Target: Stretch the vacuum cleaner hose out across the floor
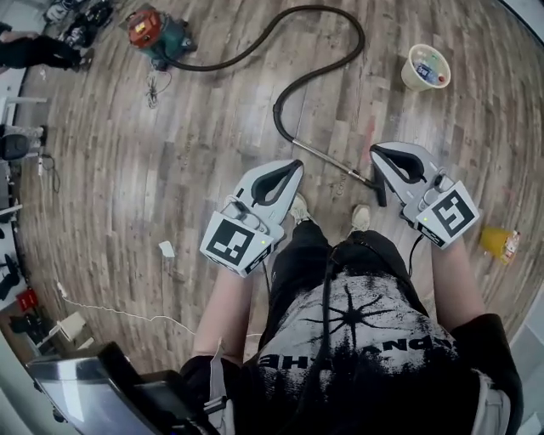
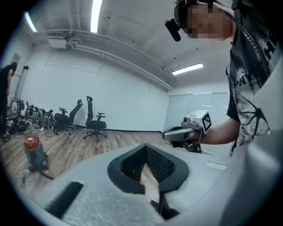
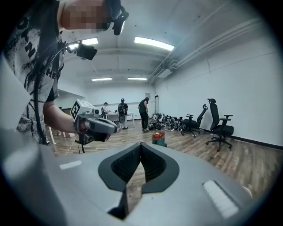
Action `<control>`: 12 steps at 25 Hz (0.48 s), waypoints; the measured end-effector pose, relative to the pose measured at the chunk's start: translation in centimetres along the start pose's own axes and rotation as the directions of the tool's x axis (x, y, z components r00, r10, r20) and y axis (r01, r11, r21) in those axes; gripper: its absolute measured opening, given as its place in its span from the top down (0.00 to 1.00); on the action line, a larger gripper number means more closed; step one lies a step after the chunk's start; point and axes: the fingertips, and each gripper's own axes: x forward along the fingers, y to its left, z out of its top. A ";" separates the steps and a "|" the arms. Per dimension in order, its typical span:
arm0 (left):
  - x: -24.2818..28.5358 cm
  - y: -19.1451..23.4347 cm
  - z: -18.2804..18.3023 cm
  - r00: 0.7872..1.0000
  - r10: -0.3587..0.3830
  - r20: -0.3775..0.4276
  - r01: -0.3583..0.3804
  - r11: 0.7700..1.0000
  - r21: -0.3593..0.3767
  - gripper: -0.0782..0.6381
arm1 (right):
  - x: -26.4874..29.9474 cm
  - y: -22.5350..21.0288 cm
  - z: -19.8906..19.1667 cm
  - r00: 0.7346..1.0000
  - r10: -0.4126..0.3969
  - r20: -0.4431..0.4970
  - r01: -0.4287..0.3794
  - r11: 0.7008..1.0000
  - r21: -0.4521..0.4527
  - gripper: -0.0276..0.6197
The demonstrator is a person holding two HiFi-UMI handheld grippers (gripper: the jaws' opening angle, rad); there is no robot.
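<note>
Both grippers are closed and empty. Left gripper (image 1: 297, 164): jaw tips pressed together, with only floor (image 1: 170, 153) visible through the gap behind them. Right gripper (image 1: 375, 152): jaw tips likewise together, nothing pinched. The two are held side by side above the floor in front of the person, apart from each other and pointing away from the body. Hose (image 1: 340, 25): black, lying on the floor, touched by neither gripper. It leaves the vacuum (image 1: 159, 36), which stands toward the far left of the floor. From there it runs right in an arc, loops round and doubles back toward the person, where it joins the wand (image 1: 331, 161). Wand: a thin metal tube lying diagonally on the floor, seen between the two grippers in the head view. It ends in the dark nozzle (image 1: 380, 191), just beside the person's right shoe (image 1: 361, 217). Bucket (image 1: 426, 67): open-topped with items inside, on the floor to the right of the hose loop, near it but not touching. Yellow item (image 1: 497, 242): on the floor at the right edge; what it is cannot be told. White scrap (image 1: 167, 249): on the floor left of the left gripper. Chairs (image 2: 95, 119): near the far wall in the left gripper view.
</note>
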 end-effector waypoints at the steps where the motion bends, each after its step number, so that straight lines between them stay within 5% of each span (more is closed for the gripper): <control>1: 0.5 0.1 -0.3 1.000 0.001 -0.007 -0.001 1.000 -0.010 0.89 | 0.1 -0.4 -1.0 1.000 0.006 -0.023 -0.006 1.000 0.008 0.95; 9: 4.9 0.8 -5.0 0.997 -0.024 -0.078 0.022 0.999 -0.034 0.89 | 4.1 -3.0 -12.6 0.979 0.054 -0.198 -0.049 0.998 0.032 0.95; 12: 7.1 2.5 -6.9 0.998 -0.038 -0.041 0.037 0.999 -0.018 0.89 | 7.0 -3.8 -18.1 0.961 0.081 -0.265 -0.077 0.997 0.027 0.88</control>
